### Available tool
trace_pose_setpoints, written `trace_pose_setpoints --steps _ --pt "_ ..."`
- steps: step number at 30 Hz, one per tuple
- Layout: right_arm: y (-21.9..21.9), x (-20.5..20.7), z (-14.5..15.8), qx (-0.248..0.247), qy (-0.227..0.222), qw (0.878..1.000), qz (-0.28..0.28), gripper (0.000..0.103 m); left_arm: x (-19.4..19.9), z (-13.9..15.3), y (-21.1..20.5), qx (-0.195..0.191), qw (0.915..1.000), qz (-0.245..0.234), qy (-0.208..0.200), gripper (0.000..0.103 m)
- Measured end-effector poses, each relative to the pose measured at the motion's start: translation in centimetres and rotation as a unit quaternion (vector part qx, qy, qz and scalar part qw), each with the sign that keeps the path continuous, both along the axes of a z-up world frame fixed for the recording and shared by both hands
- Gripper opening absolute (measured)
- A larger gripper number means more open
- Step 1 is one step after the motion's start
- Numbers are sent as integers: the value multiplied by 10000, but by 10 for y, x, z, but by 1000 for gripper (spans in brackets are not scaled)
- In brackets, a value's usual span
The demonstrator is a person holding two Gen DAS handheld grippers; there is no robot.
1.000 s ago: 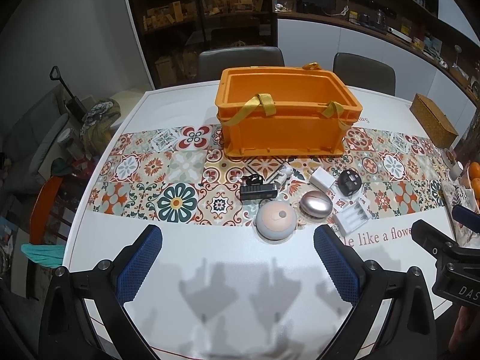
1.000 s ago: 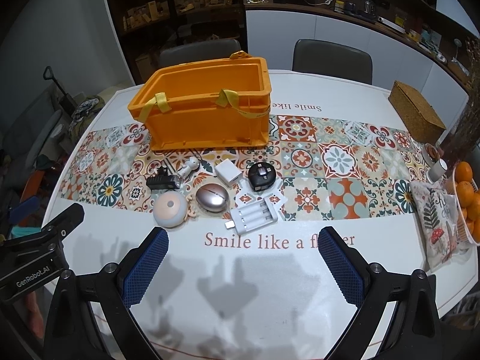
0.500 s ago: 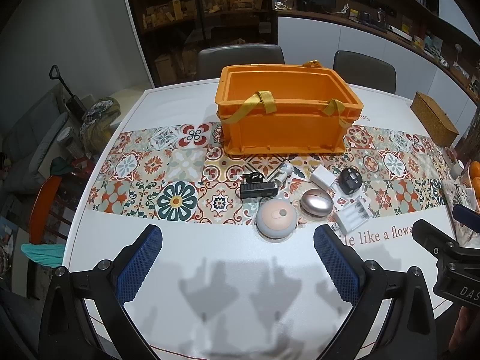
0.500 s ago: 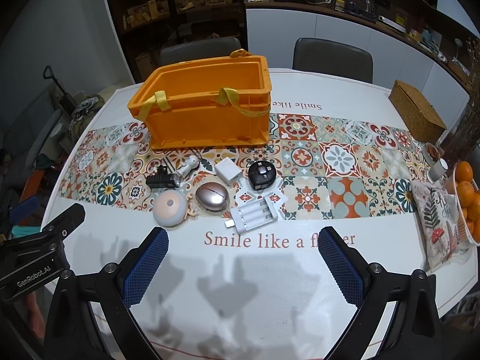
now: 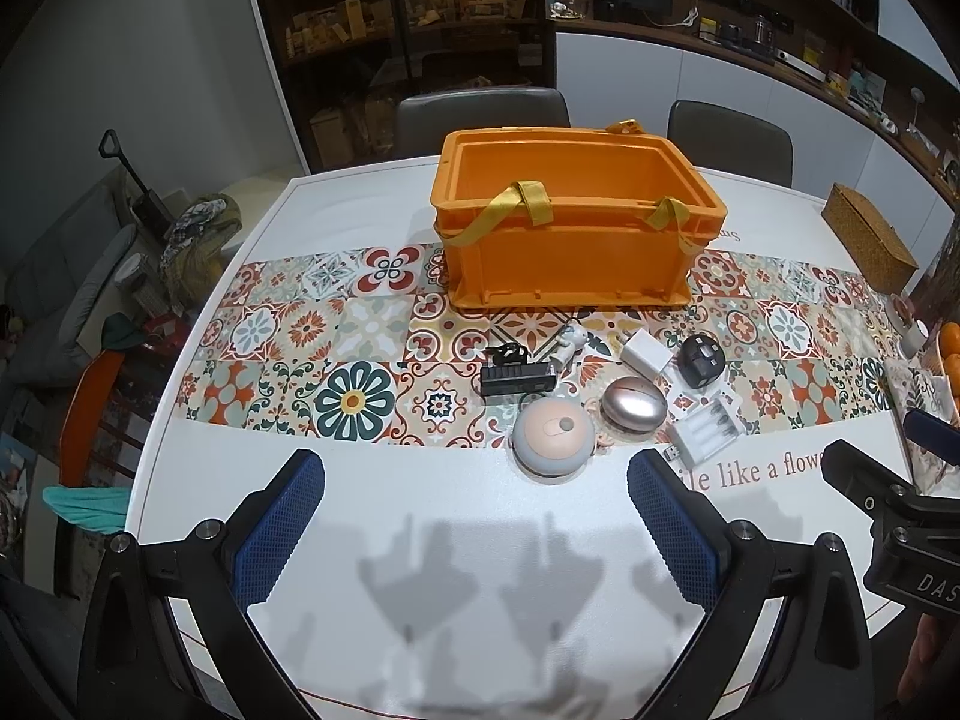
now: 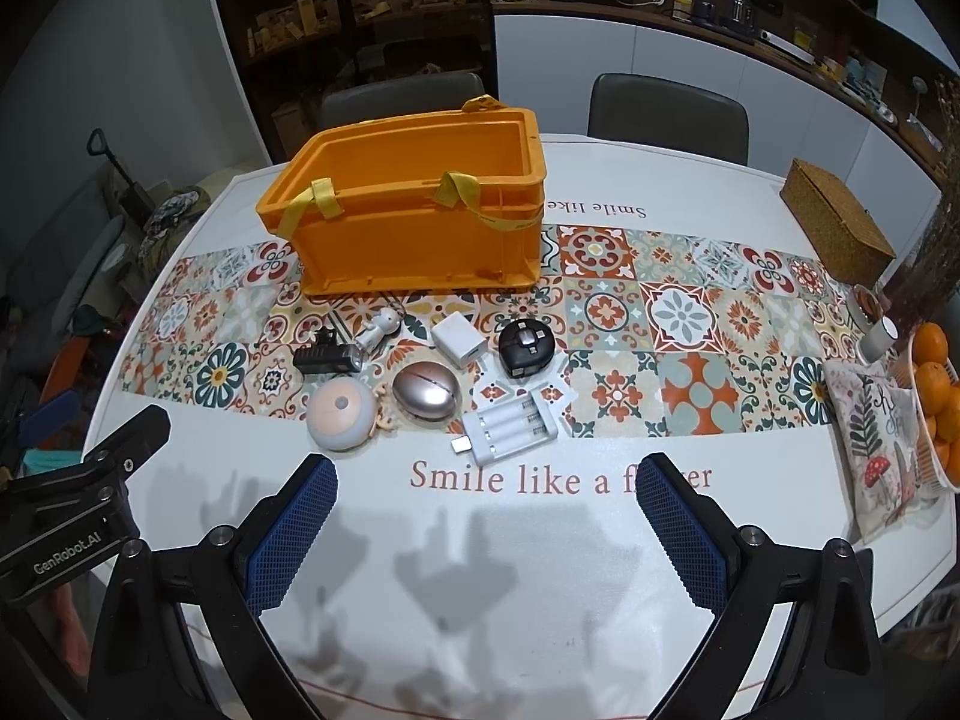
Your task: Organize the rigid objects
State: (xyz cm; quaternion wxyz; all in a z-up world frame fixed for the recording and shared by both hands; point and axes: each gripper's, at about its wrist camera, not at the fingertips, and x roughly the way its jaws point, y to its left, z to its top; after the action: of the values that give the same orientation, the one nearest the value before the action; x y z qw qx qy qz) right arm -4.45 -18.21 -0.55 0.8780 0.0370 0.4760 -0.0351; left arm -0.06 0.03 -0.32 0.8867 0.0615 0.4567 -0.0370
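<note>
Both claws as I held them over the near, bare part of the white worktop [image 6: 600, 540]. My left claw [image 5: 477, 516] stood released, its blue-padded fingers spread wide and grasping nothing; my right claw [image 6: 486, 522] was likewise released and empty. Neither touched any object.

The orange crate [image 5: 570, 252] sat at the far middle of the worktop on the tiled runner [image 5: 336, 354], its yellow straps [image 5: 528, 198] draped over the near rim; what I could see of its interior looked empty.

The rigid objects lay in a loose cluster just near of the crate. From left to right in the right wrist view: a black rectangular device [image 6: 327, 358], a small white figurine [image 6: 378, 330] lying on its side, a white charger cube [image 6: 459, 339] and a round black gadget [image 6: 527, 348]. Nearer to me lay a round pink-topped disc [image 6: 341, 414], a metallic egg-shaped case [image 6: 426, 390] just beside it, and a white battery holder [image 6: 510, 427] at the runner's near edge.

At the far right stood a woven box [image 6: 837, 219]; a bowl of oranges [image 6: 936, 402] sat at the right edge.
</note>
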Motion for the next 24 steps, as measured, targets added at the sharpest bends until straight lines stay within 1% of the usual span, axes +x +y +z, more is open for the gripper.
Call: trace_pose_setpoints --steps 10,18,24 --pt "0 1 -1 10 21 10000 14 101 -2 -3 0 18 10000 2 -16 103" --pt "-4 10 -8 81 192 9998 24 101 5 -8 -4 36 9999 79 71 103" --pt "-10 19 -15 186 354 9992 12 101 16 -16 -2 -155 9993 226 237 103"
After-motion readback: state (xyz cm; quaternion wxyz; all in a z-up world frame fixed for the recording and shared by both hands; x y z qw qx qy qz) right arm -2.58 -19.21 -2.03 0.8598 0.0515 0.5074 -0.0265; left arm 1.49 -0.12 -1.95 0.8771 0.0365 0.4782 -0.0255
